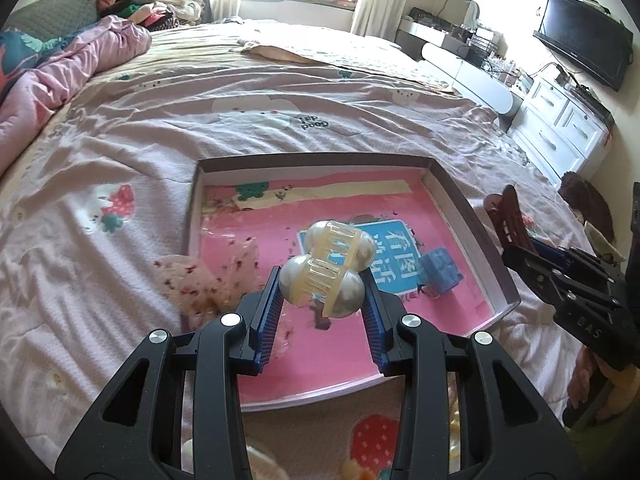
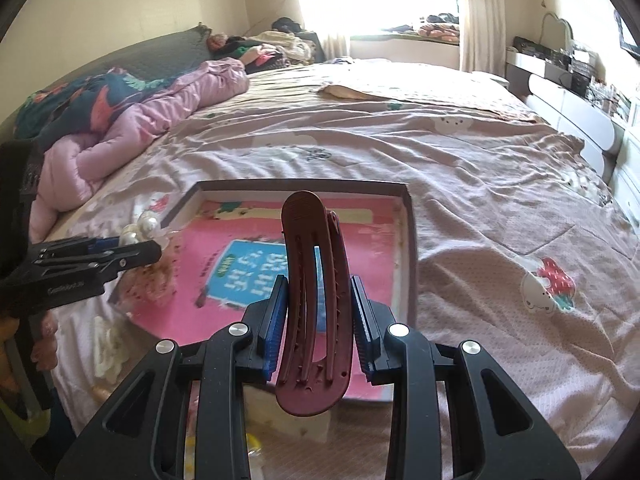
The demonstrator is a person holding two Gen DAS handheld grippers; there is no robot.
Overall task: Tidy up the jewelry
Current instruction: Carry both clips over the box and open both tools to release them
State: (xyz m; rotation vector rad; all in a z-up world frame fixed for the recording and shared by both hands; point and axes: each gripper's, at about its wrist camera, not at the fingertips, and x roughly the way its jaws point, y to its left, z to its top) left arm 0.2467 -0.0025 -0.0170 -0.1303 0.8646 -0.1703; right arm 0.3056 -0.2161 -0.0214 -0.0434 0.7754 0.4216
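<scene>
Pearl claw clip [image 1: 326, 266] between blue pads [image 1: 267, 312]

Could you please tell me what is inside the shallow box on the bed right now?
The shallow box has a pink printed liner with a blue label, a small blue clip and a speckled pink item. The held pearl clip hides part of the floor.

Two black plastic claws, left claw [image 1: 322, 280] and right claw [image 2: 319, 300], each with cut-out linkage arms, round silver screws [image 1: 230, 319] at the pivots, ribbed blue pads [image 2: 275, 320] inside, faint pale lettering along the side.
</scene>
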